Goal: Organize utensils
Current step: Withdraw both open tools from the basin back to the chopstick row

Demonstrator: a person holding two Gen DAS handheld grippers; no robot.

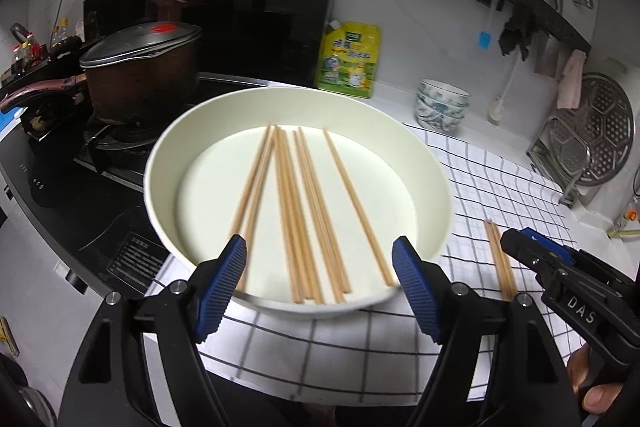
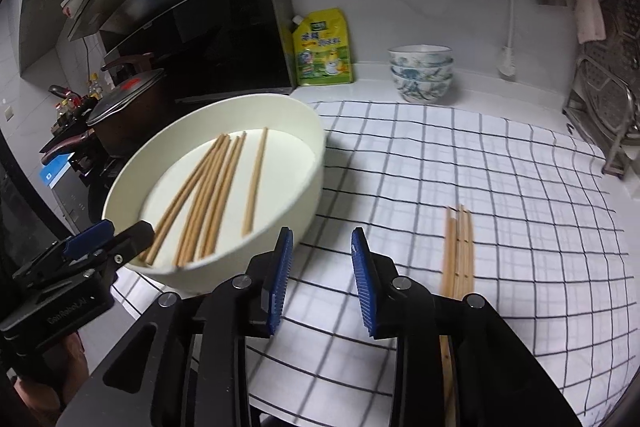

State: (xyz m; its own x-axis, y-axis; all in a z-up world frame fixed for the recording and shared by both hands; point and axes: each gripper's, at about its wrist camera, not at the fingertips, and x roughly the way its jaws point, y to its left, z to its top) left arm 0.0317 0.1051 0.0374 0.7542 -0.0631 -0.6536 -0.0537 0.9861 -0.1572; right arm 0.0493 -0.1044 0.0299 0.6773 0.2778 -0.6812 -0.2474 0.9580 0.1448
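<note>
A white round basin (image 1: pixel 168 147) (image 2: pixel 280 187) stands on a checked cloth and holds several wooden chopsticks (image 1: pixel 304 211) (image 2: pixel 208 195) lying loose on its bottom. A small bunch of chopsticks (image 1: pixel 500 259) (image 2: pixel 460 247) lies on the cloth to the right of the basin. My left gripper (image 1: pixel 320 245) (image 2: pixel 120 235) is open wide over the basin's near edge, with chopstick ends below the gap and nothing gripped. My right gripper (image 2: pixel 321 233) (image 1: pixel 512 241) is open a little, over bare cloth between the basin and the bunch on the cloth, with nothing between its pads.
The checked cloth (image 2: pixel 480 155) covers the white counter. A lidded dark pot (image 1: pixel 140 75) sits on the stove at the left. A yellow-green pouch (image 1: pixel 348 59) and stacked patterned bowls (image 1: pixel 440 107) stand by the back wall. A metal rack with a steamer plate (image 1: pixel 592 131) is at the right.
</note>
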